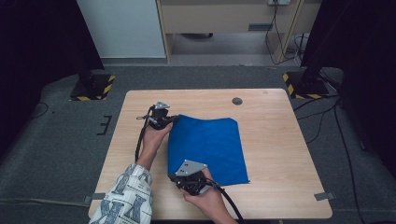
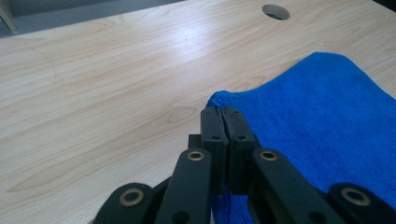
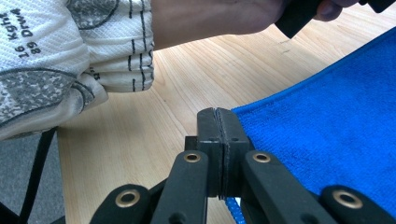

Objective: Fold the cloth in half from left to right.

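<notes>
While a person leans in from the near edge, a blue cloth (image 1: 208, 150) lies flat on a pale wooden worktop (image 1: 275, 140), a little left of centre. Each hand holds a set of black tongs. The left tongs (image 1: 173, 118) are clenched on the cloth's far left corner, and the right tongs (image 1: 173, 176) are clenched on its near left corner. Holding both corners of one edge this way looks like preparation for lifting that side and folding it over, or for dragging the cloth across the wood; that is a judgement, not something seen.

Seen along the left tongs (image 2: 223, 112), the jaws are pressed together with blue terry fabric (image 2: 327, 116) bunched at their tips. Seen along the right tongs (image 3: 218, 113), the jaws are likewise shut on the cloth's hemmed edge (image 3: 327, 121), with a patterned white sleeve (image 3: 70, 51) close behind.

How much fabric sits between each pair of jaws is hidden by the jaws themselves. The person is cut off at the bottom of the high view. A small round hole (image 1: 237, 101) in the worktop sits beyond the cloth.
</notes>
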Demonstrator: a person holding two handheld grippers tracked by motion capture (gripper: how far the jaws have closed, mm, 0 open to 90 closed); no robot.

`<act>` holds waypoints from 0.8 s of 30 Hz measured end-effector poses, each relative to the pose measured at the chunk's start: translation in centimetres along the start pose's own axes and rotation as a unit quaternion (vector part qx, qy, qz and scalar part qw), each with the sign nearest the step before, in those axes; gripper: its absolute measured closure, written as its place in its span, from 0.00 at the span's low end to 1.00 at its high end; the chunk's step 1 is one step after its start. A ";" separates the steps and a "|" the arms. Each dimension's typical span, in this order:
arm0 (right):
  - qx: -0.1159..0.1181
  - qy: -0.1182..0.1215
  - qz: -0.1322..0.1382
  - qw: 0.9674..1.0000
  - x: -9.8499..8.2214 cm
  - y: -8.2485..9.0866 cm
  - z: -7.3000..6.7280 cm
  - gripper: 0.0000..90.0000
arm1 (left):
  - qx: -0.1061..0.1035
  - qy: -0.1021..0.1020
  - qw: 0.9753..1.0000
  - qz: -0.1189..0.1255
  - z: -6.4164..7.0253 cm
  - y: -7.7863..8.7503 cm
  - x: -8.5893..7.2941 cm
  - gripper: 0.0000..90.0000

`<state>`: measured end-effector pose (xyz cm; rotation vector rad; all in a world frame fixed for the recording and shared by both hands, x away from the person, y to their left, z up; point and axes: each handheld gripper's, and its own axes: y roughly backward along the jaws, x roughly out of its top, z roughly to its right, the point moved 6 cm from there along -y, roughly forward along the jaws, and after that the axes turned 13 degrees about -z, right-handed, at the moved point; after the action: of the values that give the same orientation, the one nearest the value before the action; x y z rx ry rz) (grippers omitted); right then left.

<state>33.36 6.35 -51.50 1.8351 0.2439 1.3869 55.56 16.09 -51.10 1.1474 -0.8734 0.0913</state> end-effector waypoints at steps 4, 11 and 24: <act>-0.007 0.004 -0.012 1.000 0.0 -0.4 -0.3 1.00 | 0.003 0.005 1.000 -0.004 -0.2 0.5 0.5 0.98; -0.012 -0.004 -0.003 1.000 0.6 -0.3 -0.3 1.00 | 0.013 0.002 1.000 -0.002 -0.4 1.4 1.6 0.98; -0.013 -0.020 0.016 1.000 1.8 -0.2 -0.7 1.00 | 0.013 0.006 1.000 -0.010 -2.1 2.4 1.4 0.98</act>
<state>33.49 7.85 -50.32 1.8517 0.1760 1.3676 56.57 18.40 -48.70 1.1774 -0.8534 0.0929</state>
